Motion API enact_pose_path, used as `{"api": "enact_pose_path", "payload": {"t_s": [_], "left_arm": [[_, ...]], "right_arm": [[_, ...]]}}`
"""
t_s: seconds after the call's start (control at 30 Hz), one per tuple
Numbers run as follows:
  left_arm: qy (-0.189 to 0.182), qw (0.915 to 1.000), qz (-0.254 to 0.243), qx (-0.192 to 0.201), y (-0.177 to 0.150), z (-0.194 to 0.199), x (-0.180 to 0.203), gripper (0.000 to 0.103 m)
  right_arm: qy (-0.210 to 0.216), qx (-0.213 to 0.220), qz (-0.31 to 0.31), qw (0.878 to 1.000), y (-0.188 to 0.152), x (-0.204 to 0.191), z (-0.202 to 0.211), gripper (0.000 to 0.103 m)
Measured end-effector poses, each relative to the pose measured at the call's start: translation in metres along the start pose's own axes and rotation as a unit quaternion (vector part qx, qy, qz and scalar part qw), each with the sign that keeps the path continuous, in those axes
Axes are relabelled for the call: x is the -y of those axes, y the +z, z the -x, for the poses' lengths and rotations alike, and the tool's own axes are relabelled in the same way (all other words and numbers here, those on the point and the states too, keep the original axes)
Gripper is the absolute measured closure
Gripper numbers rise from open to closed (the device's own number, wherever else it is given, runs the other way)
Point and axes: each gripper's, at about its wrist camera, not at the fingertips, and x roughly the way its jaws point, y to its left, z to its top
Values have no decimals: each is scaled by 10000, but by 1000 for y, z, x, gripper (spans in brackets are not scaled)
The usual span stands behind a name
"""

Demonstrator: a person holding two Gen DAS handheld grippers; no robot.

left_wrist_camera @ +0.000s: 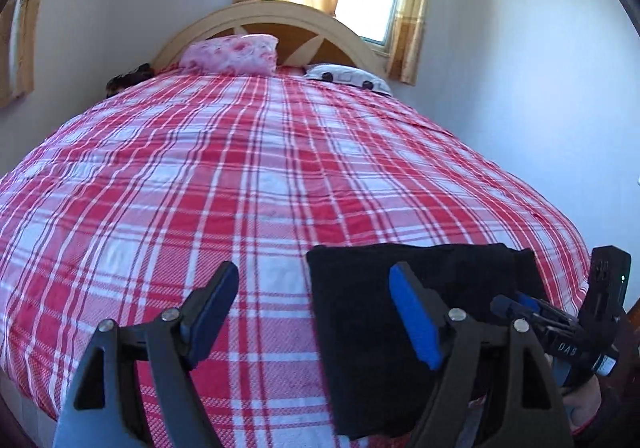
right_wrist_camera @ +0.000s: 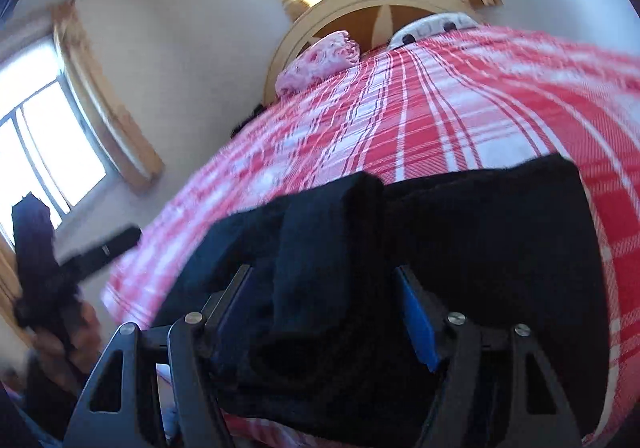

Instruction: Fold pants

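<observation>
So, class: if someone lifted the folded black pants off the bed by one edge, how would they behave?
The pants look like soft, thick cloth, so they would probably droop and unfold. A raised fold suggests loose layers. On the checked bedcover they would likely drag rather than slide.

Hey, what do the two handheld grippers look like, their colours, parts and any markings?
Both are black plastic with triangular cut-outs in the arms and silver pivot screws. The left gripper has blue pads on its jaws; the right gripper has the same blue pads. From the left view, the right one's body bears white lettering that reads roughly DAS.
</observation>
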Motion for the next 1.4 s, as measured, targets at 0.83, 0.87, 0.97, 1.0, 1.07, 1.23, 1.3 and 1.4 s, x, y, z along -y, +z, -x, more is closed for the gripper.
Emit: {"api": "enact_pose_path", "payload": {"t_s": [0.83, 0.87, 0.97, 1.0, 1.07, 1.23, 1.3, 1.4], "left_arm": [[14, 9981, -604, -149, 12, -29, 55, 23], [-11, 9978, -650, -158, 13, -29, 59, 23], [-33, 9969, -782, -115, 14, -30, 69, 23], [-35, 9966, -818, -101, 14, -31, 73, 23], [-151, 9963, -841, -114, 14, -33, 81, 23], [-471, 9936, -1010, -168, 9, -38, 110, 23], [-483, 9927, -1089, -200, 3, -42, 120, 23], [-310, 9930, -1090, -335, -7, -54, 120, 23]], "right_arm": [[-554, 96, -391, 9976, 8, 75, 60, 70], [-520, 76, -511, 9973, 9, 78, 62, 70], [-862, 270, -730, 9932, 18, 83, 77, 65], [-1066, 436, -702, 9909, 20, 82, 85, 64], [-1433, 865, -486, 9847, 27, 73, 103, 64], [-1505, 1020, 180, 9832, 32, 44, 101, 64], [-1417, 966, 449, 9842, 32, 34, 91, 64], [-1134, 768, 594, 9888, 27, 25, 68, 64]]}}
